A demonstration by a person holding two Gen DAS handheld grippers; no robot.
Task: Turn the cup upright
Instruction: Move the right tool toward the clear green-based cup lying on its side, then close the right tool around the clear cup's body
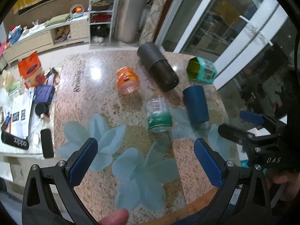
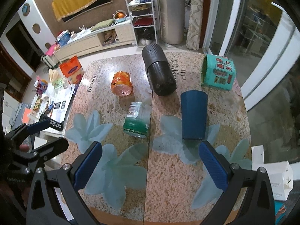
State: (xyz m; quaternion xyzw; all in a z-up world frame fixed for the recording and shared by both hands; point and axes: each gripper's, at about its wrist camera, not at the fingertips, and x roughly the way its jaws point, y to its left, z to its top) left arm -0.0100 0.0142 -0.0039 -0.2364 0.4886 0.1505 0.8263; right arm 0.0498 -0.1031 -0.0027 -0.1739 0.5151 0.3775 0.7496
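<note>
Risk first, as we read it from the left wrist view: the blue cup (image 1: 196,105) lies on its side on the table (image 1: 105,71), toward the right, with the green-capped clear jar (image 1: 159,115) just beside it on the left and the dark cylinder (image 1: 157,66) beyond it. The left tool (image 1: 145,159) hangs wide apart and holds nothing, well short of the cup, and the right tool (image 1: 241,123) reaches in from the right edge, also parted and empty. We judge that a cup lying on a glossy top can roll when nudged, so a touch by one finger alone could send it against the jar or toward the right edge of the table. From the right wrist view, the blue cup (image 2: 194,115) has its wide mouth at the far end and its narrow base nearest us, just beyond the right tool (image 2: 150,160), whose jaws stand wide and empty; the left tool (image 2: 44,133) shows at the left edge, parted as well. The taper worries us: a squeeze on the slanted wall could slip toward the narrow end. The teal box (image 2: 218,73) and the orange jar (image 2: 121,84) stand farther off, yet a wide swing in tipping the cup up might still clip the dark cylinder (image 2: 159,73).
</note>
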